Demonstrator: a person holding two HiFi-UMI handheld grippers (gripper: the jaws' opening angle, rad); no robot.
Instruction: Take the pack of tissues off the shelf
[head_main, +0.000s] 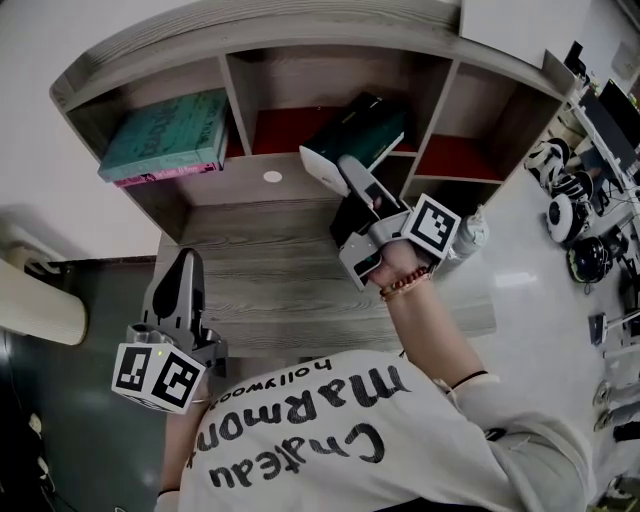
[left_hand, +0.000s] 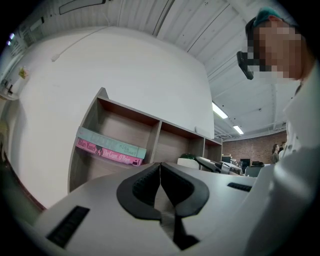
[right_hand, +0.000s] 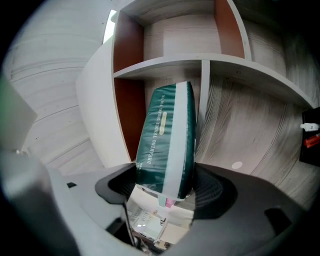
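Observation:
A dark green pack of tissues (head_main: 362, 128) leans in the middle compartment of the wooden shelf (head_main: 300, 40), its near end tilted out toward the desk. My right gripper (head_main: 340, 168) reaches into that compartment and is shut on the pack's near end. In the right gripper view the pack (right_hand: 167, 130) stands between both black pads, which press its sides, with my right gripper (right_hand: 165, 176) around its lower end. My left gripper (head_main: 185, 260) hangs low at the desk's left front edge, shut and empty; in the left gripper view its pads meet at my left gripper (left_hand: 160, 167).
Two books (head_main: 170, 135), teal over pink, lie in the left compartment and show as books (left_hand: 110, 147) too. The right compartment has a red back. A grey wooden desk (head_main: 270, 280) lies under the shelf. A bottle (head_main: 470, 230) and headphones (head_main: 570, 210) sit at the right.

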